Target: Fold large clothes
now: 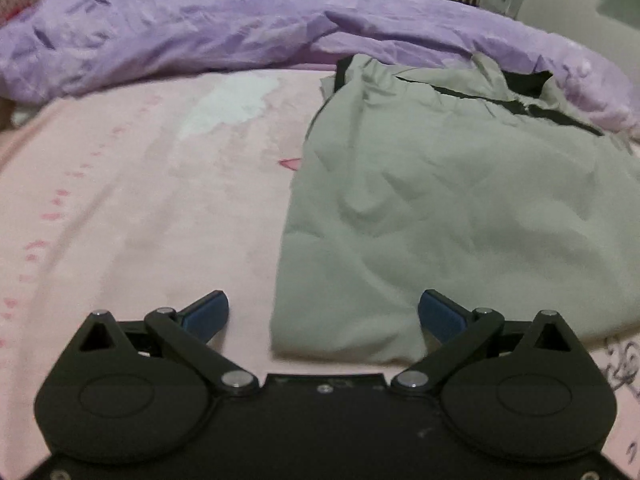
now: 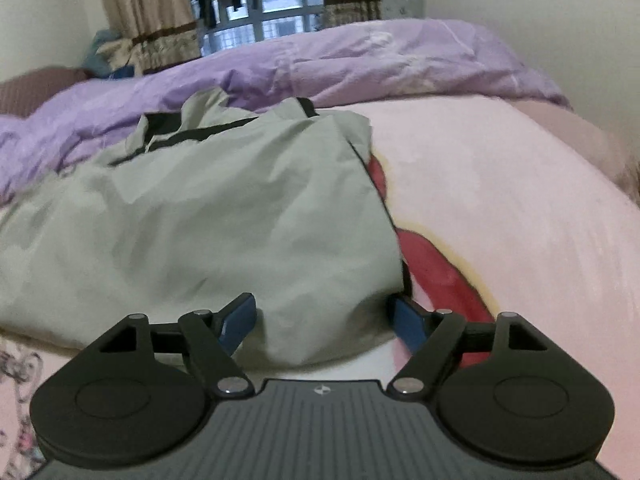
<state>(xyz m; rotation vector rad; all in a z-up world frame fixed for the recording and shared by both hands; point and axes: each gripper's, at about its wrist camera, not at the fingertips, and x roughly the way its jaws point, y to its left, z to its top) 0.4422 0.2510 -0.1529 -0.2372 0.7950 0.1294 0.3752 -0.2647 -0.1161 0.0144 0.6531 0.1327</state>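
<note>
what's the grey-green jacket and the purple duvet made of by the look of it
Grey-green jacket with black trim: likely a thin woven synthetic such as nylon or polyester, matte; it holds sharp, crisp creases.
Purple crumpled duvet: probably a cotton-like woven cover, faintly sheeny, with fine wrinkles over puffy filling. Neither is certain.

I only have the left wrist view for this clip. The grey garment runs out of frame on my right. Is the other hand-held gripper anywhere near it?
Observer: Yes. The right hand-held gripper sits at the near hem of the grey garment, jaws open, with the hem corner between the blue pads.

Reviewer: Has it closed on the cloth?

Observer: No, both pads stand apart and the cloth looks slack.

Reviewer: What lies past the garment's far side edge?

Observer: A red printed shape on the pink sheet, partly under the garment's edge.

Reviewer: And the left hand-held gripper?

Observer: The left hand-held gripper is open too, at the hem's other corner.
</note>
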